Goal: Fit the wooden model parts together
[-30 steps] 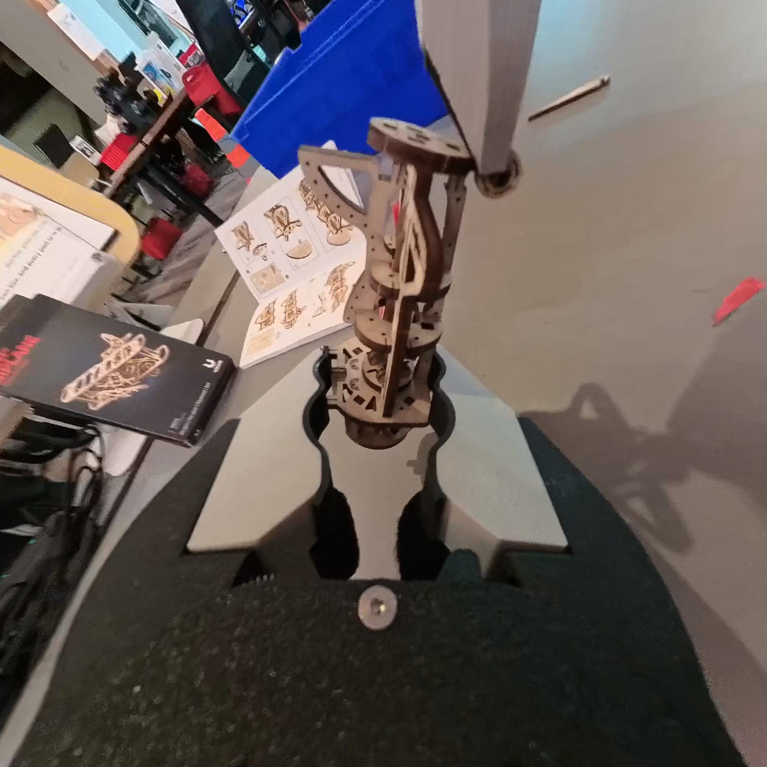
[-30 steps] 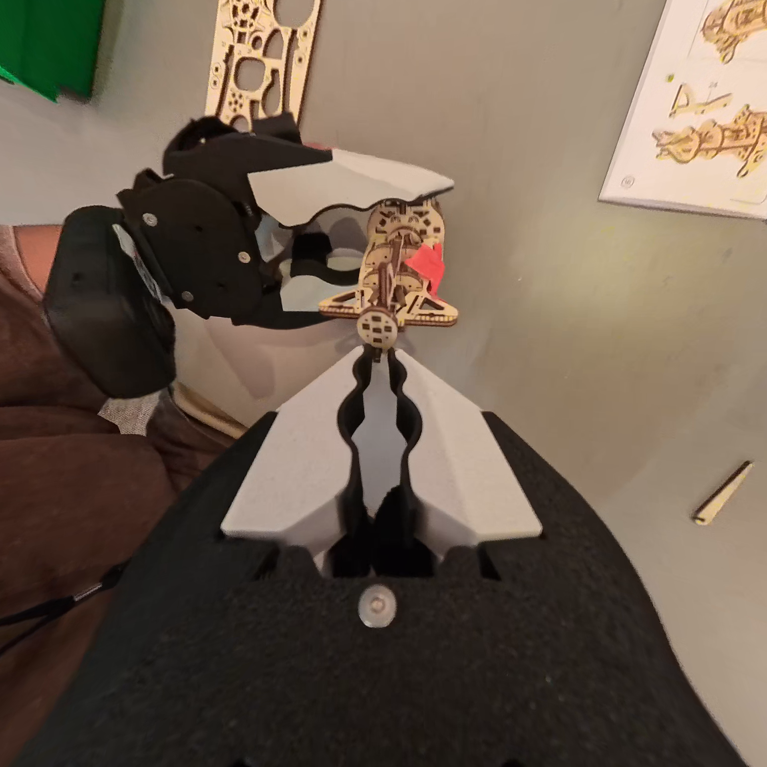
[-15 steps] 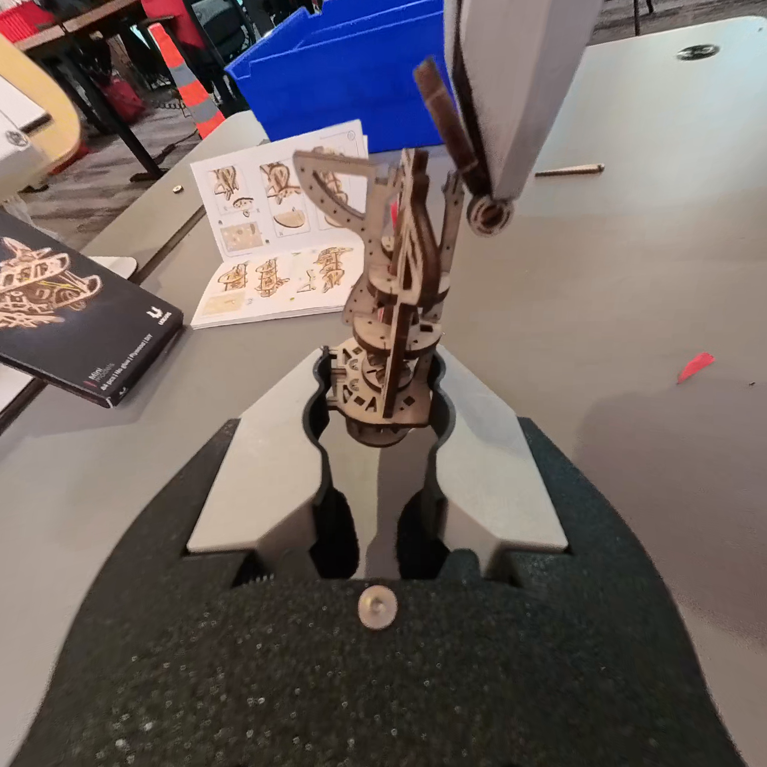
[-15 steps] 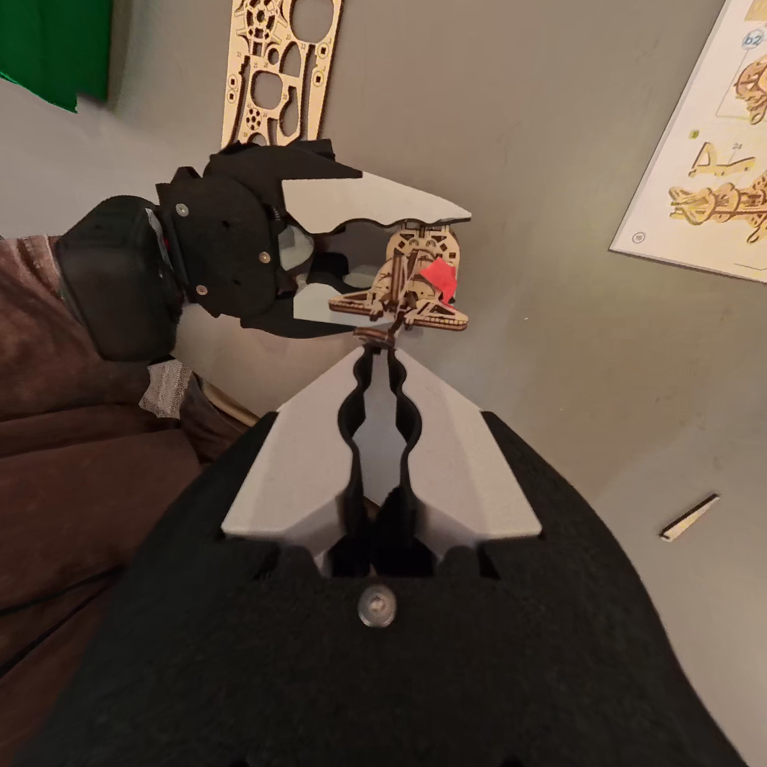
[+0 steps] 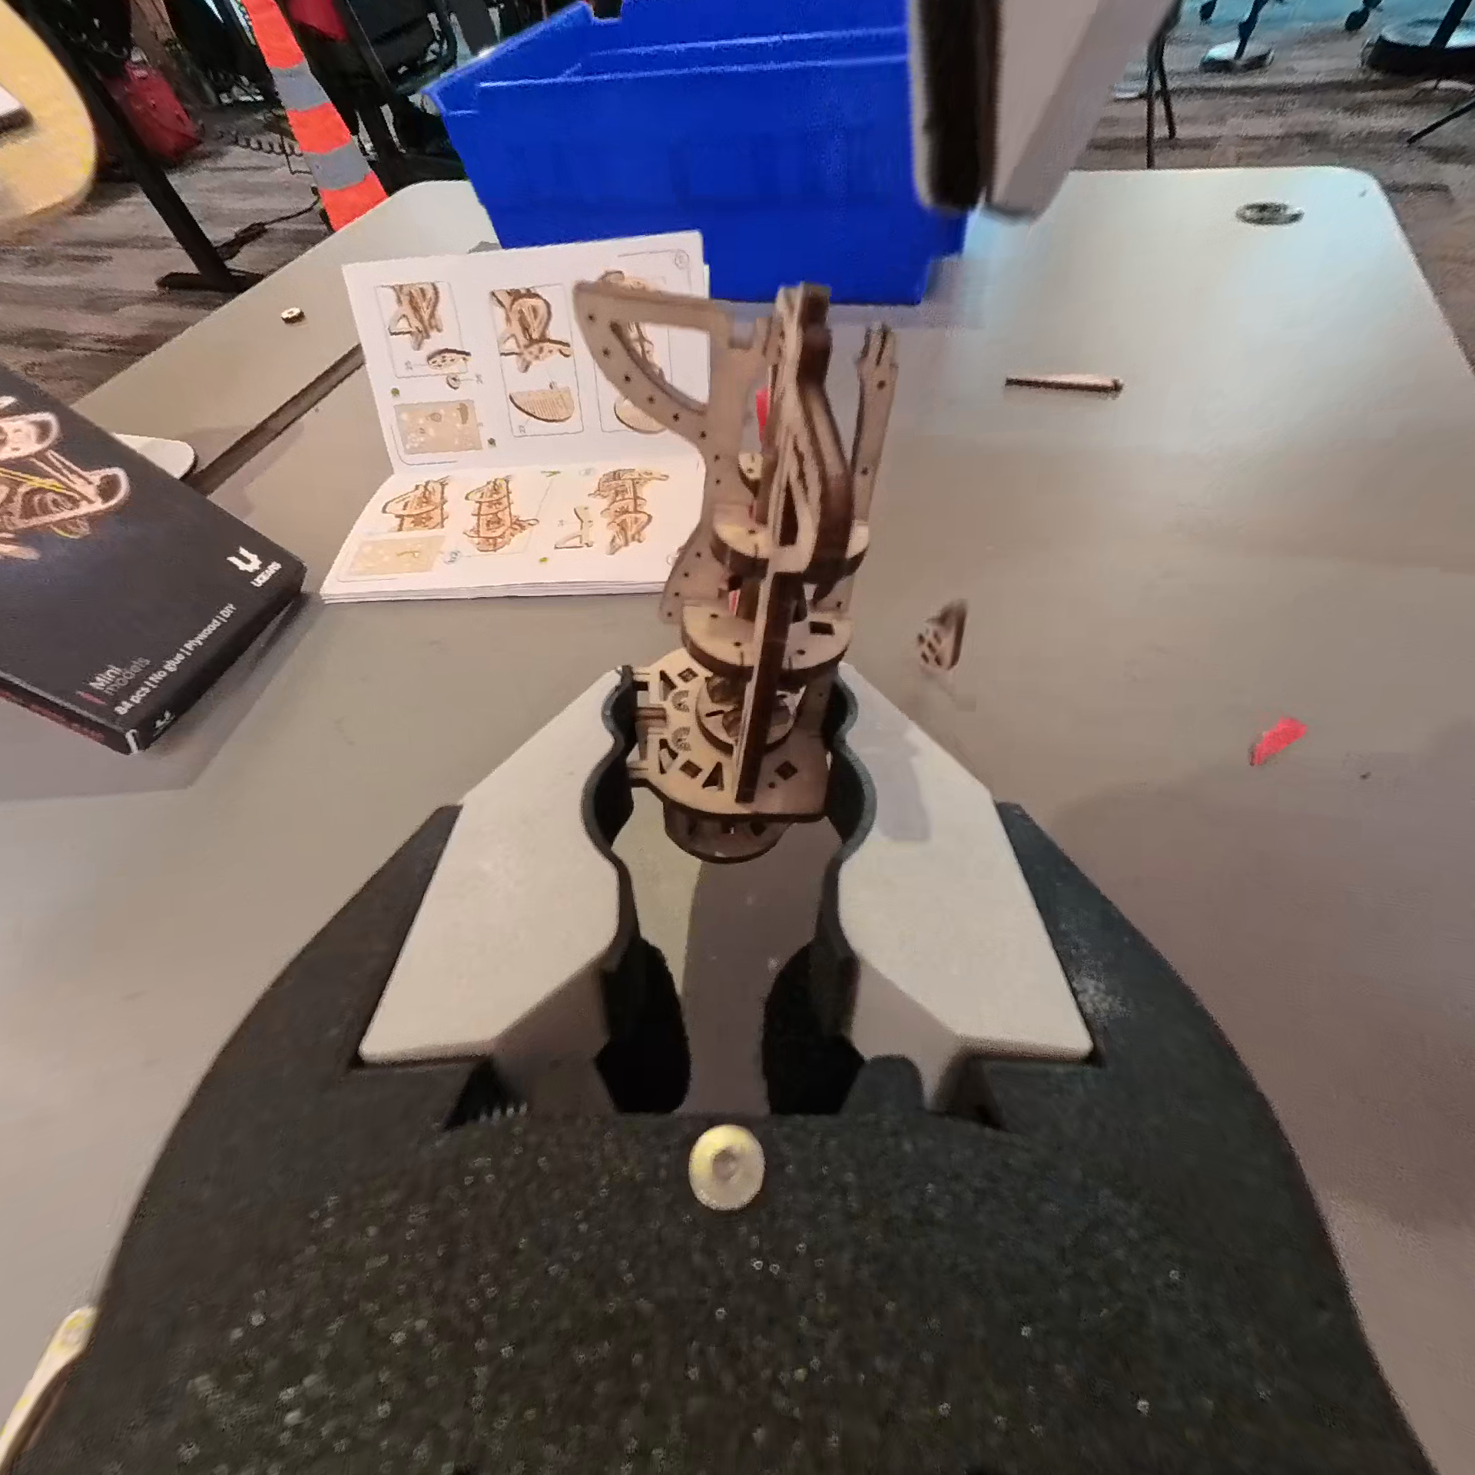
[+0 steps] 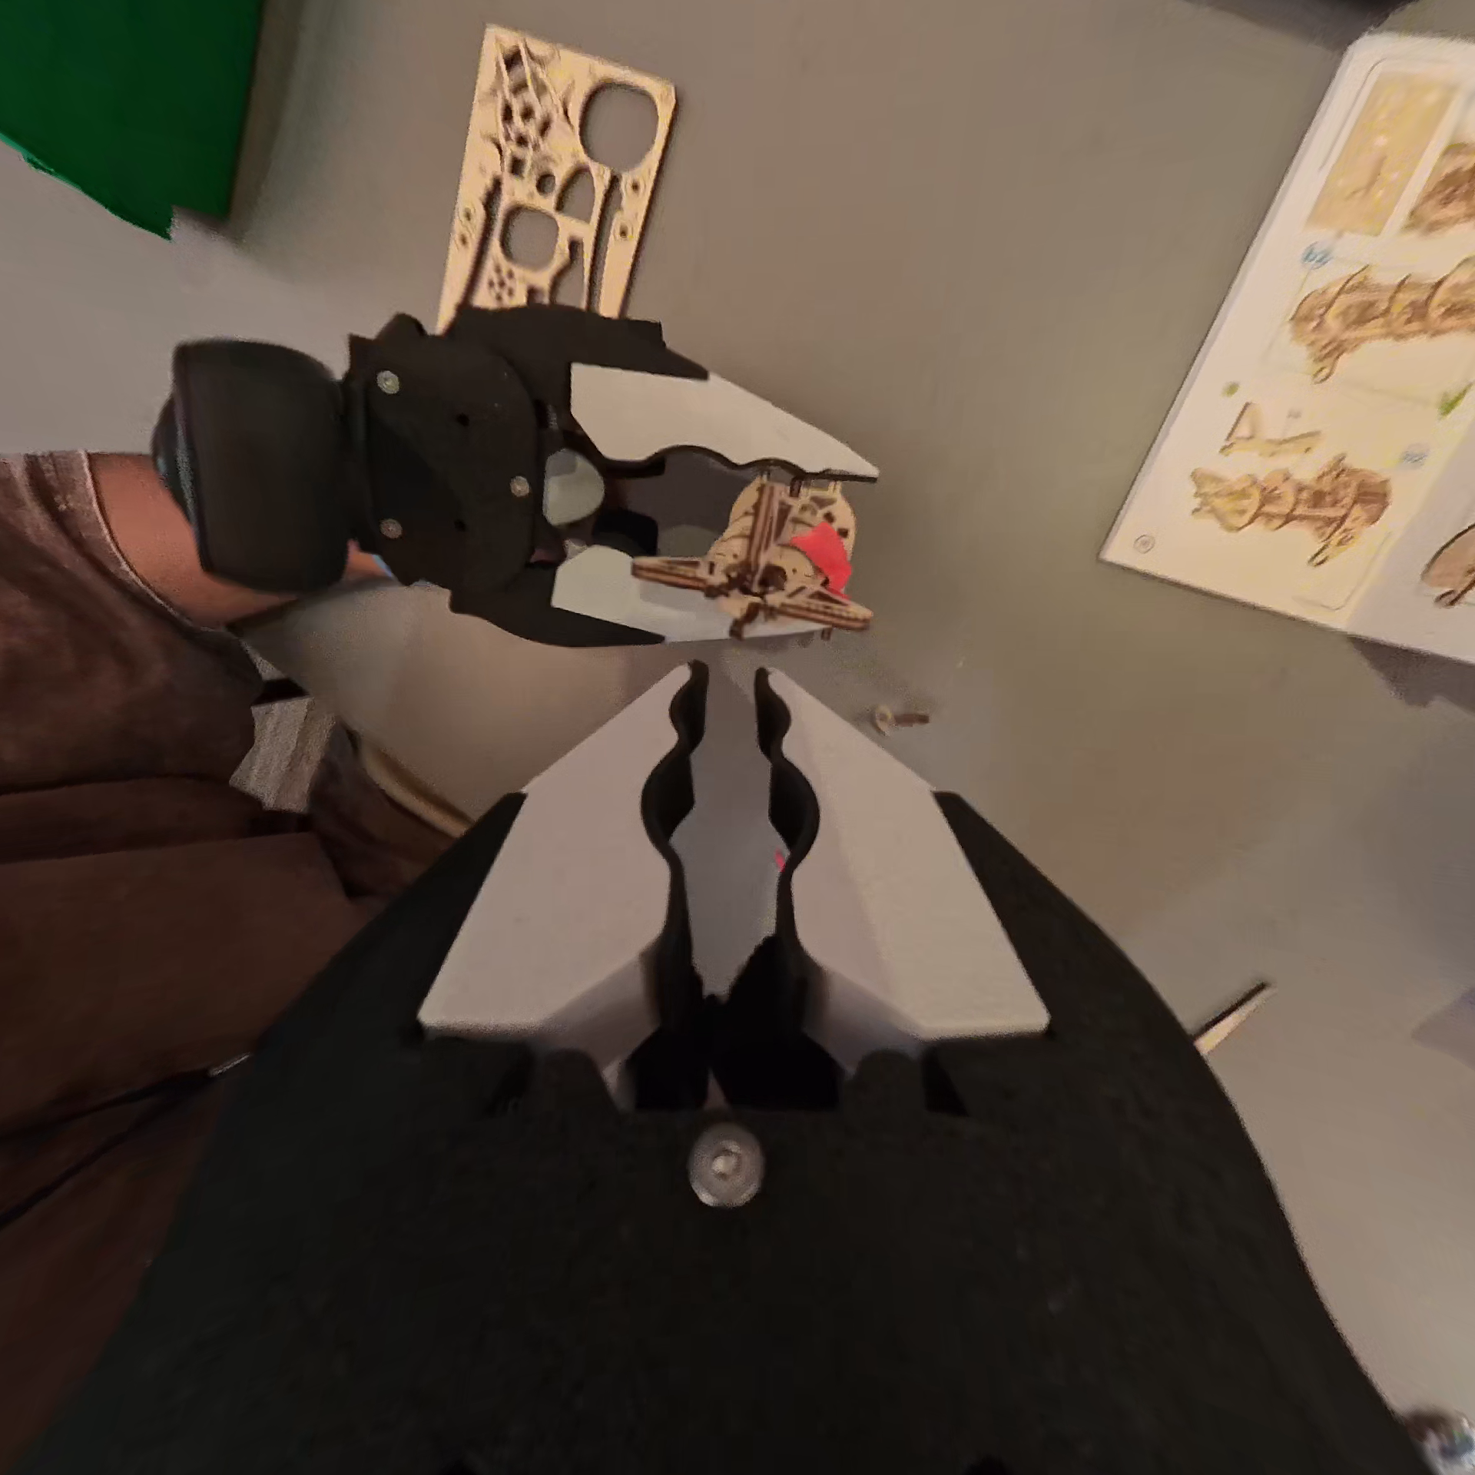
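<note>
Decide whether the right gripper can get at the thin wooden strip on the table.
Probably yes: the right gripper is open and empty, the wooden strip lies alone on bare table, and the left gripper, holding the model, is on the other side.

A workshop or lab: a grey desk (image 5: 1197, 519) with a blue bin (image 5: 702, 136) at its far edge, other work tables (image 5: 120, 96) and a traffic cone (image 5: 319, 120) beyond.
</note>
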Action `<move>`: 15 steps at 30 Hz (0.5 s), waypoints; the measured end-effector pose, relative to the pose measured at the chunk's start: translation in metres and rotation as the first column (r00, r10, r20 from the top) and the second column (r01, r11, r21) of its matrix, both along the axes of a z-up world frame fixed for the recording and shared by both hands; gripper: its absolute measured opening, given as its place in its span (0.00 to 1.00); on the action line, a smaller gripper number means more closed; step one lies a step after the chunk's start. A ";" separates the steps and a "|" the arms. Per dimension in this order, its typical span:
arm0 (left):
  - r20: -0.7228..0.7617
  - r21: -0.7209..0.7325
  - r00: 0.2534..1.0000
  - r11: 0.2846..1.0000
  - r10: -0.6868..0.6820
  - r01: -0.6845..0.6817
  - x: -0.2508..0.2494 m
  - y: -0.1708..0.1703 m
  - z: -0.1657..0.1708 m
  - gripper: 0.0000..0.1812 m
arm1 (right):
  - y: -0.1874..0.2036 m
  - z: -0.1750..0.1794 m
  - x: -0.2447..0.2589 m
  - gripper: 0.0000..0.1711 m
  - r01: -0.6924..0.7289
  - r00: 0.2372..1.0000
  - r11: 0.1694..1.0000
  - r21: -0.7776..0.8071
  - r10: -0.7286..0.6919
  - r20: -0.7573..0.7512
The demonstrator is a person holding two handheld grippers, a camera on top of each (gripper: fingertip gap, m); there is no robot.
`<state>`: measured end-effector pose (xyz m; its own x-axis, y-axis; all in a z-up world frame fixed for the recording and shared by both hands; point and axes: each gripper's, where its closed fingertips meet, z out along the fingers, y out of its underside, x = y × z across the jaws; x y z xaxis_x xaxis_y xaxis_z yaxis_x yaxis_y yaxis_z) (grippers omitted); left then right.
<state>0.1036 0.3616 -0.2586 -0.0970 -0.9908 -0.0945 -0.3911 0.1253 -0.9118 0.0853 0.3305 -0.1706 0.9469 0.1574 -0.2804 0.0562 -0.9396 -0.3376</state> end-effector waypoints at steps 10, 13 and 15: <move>0.021 -0.067 1.000 0.998 0.017 -0.016 -0.001 0.006 0.004 0.24 | -0.075 -0.104 0.095 0.14 0.125 0.921 0.902 0.414 -0.261 0.290; 0.019 -0.058 1.000 0.998 0.016 -0.015 -0.001 0.005 0.004 0.24 | -0.078 -0.120 0.097 0.19 0.200 0.933 0.862 0.466 -0.313 0.179; 0.018 -0.060 1.000 0.998 0.014 -0.013 -0.001 0.005 0.004 0.24 | -0.068 -0.124 0.092 0.20 0.151 0.960 0.854 0.498 -0.246 0.131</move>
